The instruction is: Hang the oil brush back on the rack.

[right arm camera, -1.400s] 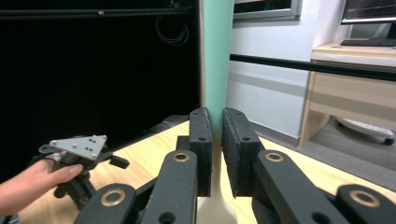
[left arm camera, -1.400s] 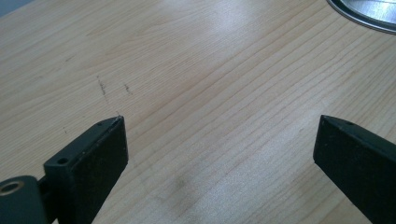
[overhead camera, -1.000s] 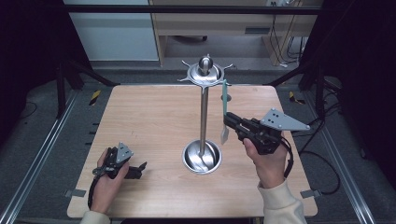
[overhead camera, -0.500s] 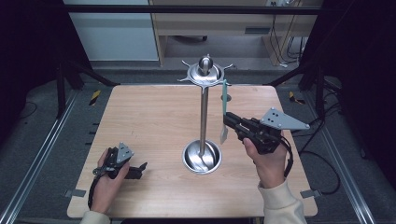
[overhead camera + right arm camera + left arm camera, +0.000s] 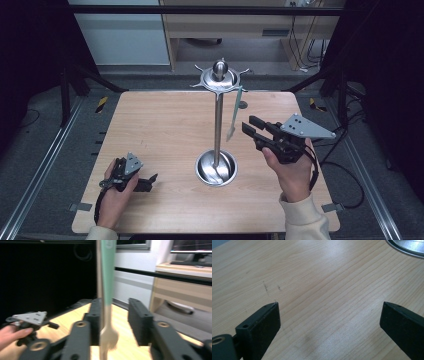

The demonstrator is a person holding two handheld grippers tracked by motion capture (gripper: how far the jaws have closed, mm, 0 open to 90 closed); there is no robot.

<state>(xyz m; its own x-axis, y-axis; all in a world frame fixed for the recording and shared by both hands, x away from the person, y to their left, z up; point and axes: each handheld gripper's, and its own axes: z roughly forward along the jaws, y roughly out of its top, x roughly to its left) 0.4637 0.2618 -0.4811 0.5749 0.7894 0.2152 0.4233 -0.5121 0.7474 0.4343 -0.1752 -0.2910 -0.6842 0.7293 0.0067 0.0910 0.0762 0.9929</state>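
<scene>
R gripper [image 5: 248, 126] slightly nearer fork [image 5: 234, 114]

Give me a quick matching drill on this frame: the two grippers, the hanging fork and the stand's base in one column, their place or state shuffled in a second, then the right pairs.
Things:
1. left gripper
2. right gripper
3. green-handled fork
4. round base of the utensil stand

Places or states:
A. hangs from the stand's top disc, tines down
B. sits mid-table, shiny metal
C. low over the near left of the table, jaws open on nothing
D. raised beside the stand, open jaws on either side of the fork

Pairs: 1-C, 2-D, 3-A, 4-B
</scene>
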